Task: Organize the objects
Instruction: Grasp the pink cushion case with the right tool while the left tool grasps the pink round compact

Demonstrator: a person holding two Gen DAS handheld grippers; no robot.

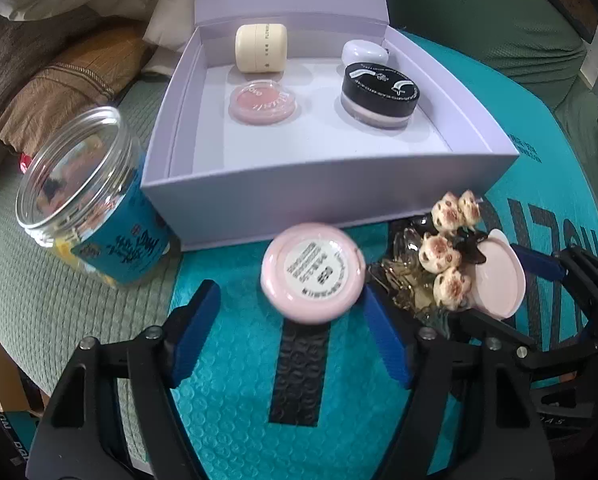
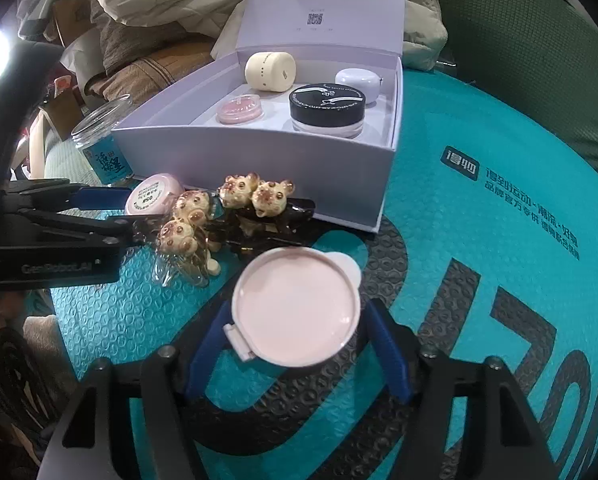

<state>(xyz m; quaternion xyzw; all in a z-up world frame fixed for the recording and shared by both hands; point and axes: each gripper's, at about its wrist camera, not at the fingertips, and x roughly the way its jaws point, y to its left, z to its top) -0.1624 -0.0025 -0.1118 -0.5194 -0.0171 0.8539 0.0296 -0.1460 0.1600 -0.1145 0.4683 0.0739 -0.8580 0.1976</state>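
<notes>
A small pink compact, label side up, lies on the teal bubble mailer. My left gripper is open around it. The right pad is at the compact's rim and the left pad stands clear of it. A larger pale pink compact with a white hinge sits between the blue pads of my right gripper, which lie against its two sides. A hair clip with bear charms rests between the two compacts. Behind stands the open lavender box.
Inside the box are a cream jar, a pink pot, a black-lidded jar and a white case. An open clear jar with a blue label stands left of the box. Crumpled clothes are piled at the back left.
</notes>
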